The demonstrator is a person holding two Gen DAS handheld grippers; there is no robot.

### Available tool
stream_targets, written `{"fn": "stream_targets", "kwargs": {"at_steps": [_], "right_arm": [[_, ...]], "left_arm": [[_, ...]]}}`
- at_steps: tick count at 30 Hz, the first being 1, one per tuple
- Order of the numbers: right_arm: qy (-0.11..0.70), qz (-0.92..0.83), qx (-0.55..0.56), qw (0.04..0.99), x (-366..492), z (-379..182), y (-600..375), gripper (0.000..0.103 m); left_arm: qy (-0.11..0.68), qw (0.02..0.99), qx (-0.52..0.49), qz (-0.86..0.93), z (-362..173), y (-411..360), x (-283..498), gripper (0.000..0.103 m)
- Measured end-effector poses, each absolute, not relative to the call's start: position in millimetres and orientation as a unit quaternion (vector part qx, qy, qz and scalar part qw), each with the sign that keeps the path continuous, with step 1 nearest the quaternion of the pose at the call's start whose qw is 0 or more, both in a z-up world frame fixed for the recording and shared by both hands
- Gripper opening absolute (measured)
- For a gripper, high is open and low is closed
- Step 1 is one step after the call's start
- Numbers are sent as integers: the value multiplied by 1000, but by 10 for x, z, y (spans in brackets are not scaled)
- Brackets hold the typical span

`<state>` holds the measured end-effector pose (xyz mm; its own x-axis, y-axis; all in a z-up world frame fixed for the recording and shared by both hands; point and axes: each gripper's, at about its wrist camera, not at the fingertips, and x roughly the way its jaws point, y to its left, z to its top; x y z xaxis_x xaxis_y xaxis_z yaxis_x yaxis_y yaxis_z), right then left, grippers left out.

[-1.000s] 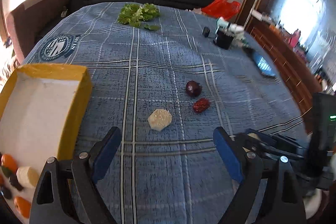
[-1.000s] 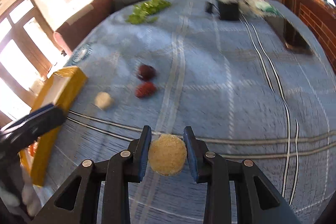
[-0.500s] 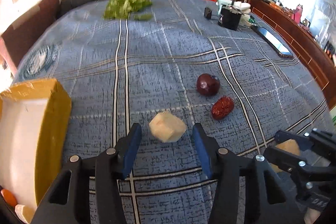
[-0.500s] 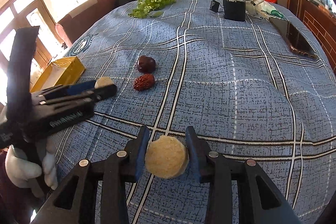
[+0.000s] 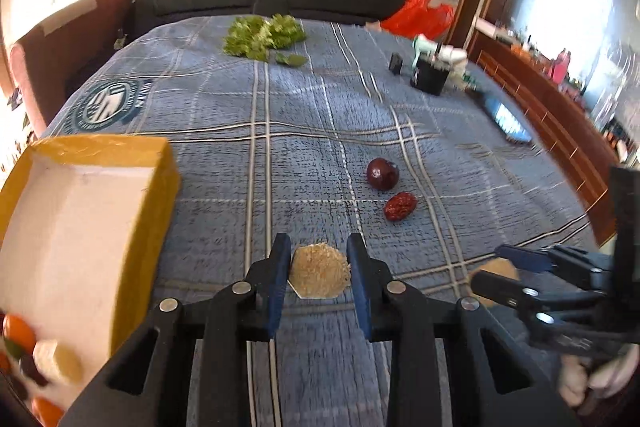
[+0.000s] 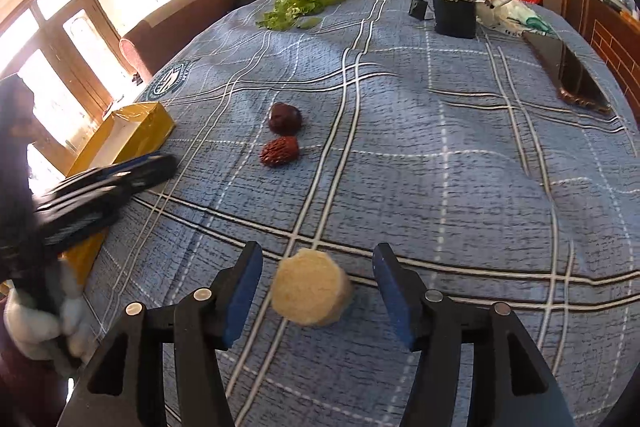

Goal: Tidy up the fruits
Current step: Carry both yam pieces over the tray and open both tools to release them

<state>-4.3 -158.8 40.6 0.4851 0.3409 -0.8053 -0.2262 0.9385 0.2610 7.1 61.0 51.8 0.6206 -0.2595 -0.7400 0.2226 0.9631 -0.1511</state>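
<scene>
Pale fruit chunk (image 5: 319,271): clamped between the blue pads of the left gripper (image 5: 319,275), just above the blue plaid cloth (image 5: 304,163), with the yellow box (image 5: 144,211) and its near wall close on the left. Second pale chunk (image 6: 310,289): lies between the spread, non-touching jaws of the right gripper (image 6: 316,293). Dark plum (image 6: 285,117) and red date (image 6: 279,151): just beside each other mid-cloth, with bare cloth around them; greens (image 6: 302,5) and black container (image 6: 455,17) near the far edge.

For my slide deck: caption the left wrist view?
Left gripper clamps a pale fruit slice beside the yellow box.
</scene>
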Motion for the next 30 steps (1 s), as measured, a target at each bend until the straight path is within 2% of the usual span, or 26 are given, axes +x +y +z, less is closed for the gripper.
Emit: {"fn": "stream_targets", "kwargs": {"at_steps": [5,7,8,9,14,19,24,30], "right_arm": [[477,150,20,866,-72,384,-1469,61],[473,139,1,870,-92,373,-1426,48],[469,138,-7,872,-114,378,-1397,38],[466,140,-8,874,-131,381,-1383,37],[452,127,-22,883,-194,409,-1288,37],[422,152,-5,894,-347,758,-1050,37],[391,232,-24,890,-477,1173,-375,38],[408,315,-41,856,-530,1168,538,38]], "left_arm": [[401,905,-73,-123,632,906,-154,28],[392,908,-87,-117,691,1078,-274,28],[387,910,-93,-113,720,1152,-327,28],[382,912,-101,-107,759,1259,-392,28],[358,923,-123,-74,933,1781,-709,28],[348,927,-136,-26,1003,2297,-938,28],[358,921,-156,10,875,2648,-1020,28],[370,914,-162,34,690,2890,-1044,28]]}}
